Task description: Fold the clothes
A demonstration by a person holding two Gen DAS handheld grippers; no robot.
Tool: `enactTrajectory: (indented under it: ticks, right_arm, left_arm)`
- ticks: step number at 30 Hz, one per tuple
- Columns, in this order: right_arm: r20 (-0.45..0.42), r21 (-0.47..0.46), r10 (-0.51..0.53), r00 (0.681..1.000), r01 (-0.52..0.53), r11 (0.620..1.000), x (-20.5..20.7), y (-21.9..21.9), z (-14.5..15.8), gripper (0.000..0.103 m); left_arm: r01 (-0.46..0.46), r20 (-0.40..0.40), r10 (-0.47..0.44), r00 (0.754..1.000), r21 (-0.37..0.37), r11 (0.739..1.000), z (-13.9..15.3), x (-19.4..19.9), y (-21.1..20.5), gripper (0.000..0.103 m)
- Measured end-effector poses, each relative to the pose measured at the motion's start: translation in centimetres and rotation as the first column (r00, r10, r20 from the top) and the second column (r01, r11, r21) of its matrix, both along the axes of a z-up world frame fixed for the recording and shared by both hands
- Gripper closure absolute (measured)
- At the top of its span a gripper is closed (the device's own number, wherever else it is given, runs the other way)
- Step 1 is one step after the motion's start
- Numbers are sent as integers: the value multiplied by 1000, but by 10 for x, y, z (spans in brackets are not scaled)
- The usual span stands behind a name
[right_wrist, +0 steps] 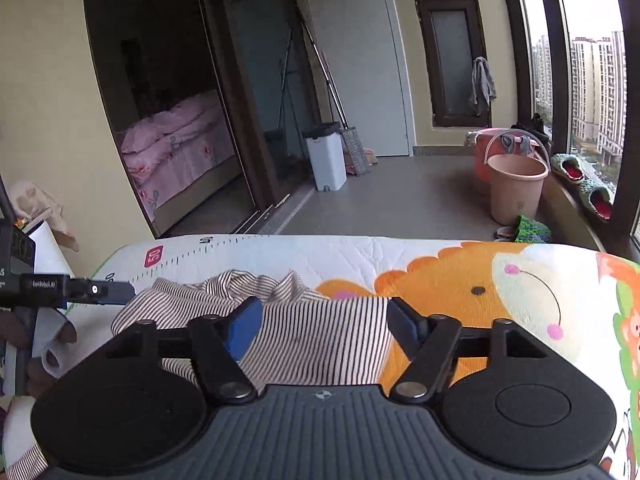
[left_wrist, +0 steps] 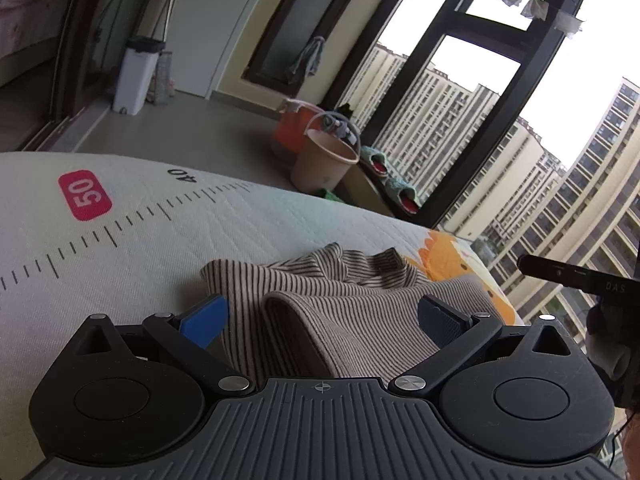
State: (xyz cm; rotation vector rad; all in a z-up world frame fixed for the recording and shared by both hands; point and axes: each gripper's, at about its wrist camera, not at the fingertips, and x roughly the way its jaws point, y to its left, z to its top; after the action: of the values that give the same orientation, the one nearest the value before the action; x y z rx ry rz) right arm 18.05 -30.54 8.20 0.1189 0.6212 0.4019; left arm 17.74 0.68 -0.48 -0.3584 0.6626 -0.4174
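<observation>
Mat [right_wrist: 280, 252] reads "50" (red tag); "GenRobot.AI" on left tool [right_wrist: 116, 291].

A beige bucket [right_wrist: 516, 188] stands beside the white bin [right_wrist: 325, 156].

Work surface: quilted mat [right_wrist: 280, 254] with printed ruler scale [left_wrist: 120, 228]; bare stretch on the ruler side, beyond and beside the striped garment [left_wrist: 320, 300], which lies bunched and raised mid-mat. Bare stretch over the lion print [right_wrist: 460, 292] on the opposite side. Both grippers, left gripper [left_wrist: 322, 320] and right gripper [right_wrist: 324, 326], spread wide above the garment. Off the far edge: beige bucket [right_wrist: 516, 192], orange bucket [right_wrist: 482, 156], white bin [right_wrist: 325, 156].
</observation>
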Motion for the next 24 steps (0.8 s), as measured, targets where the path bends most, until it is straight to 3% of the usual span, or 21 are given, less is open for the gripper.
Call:
enactTrajectory:
  ticks: [6,12,14,18,24]
  right_arm:
    - [-114,39,35,993,-31,999,71,50,-17,43]
    - [-192,-79,66,979,-83,993,104,94,-58,43]
    - [-184,-150,57,981,-85,985,103,105,-66,53]
    - [-160,-184,31,987,-61,981,97,105,-64,94]
    - [-143,-85,65,988,-78,993,74,90,-36,97]
  left_arm:
    - [52,70,-55,996,40,998,-14,-17,-18,0]
    - [79,65,-81,995,38,996,-19,-17,-17,0]
    - [84,68,-85,994,23,996,-20,-17,-14,0]
    - [86,62,-84,995,-32,996,-22,-16,-6,0]
    - [81,64,-77,995,-48,996,-22,-18,0,0]
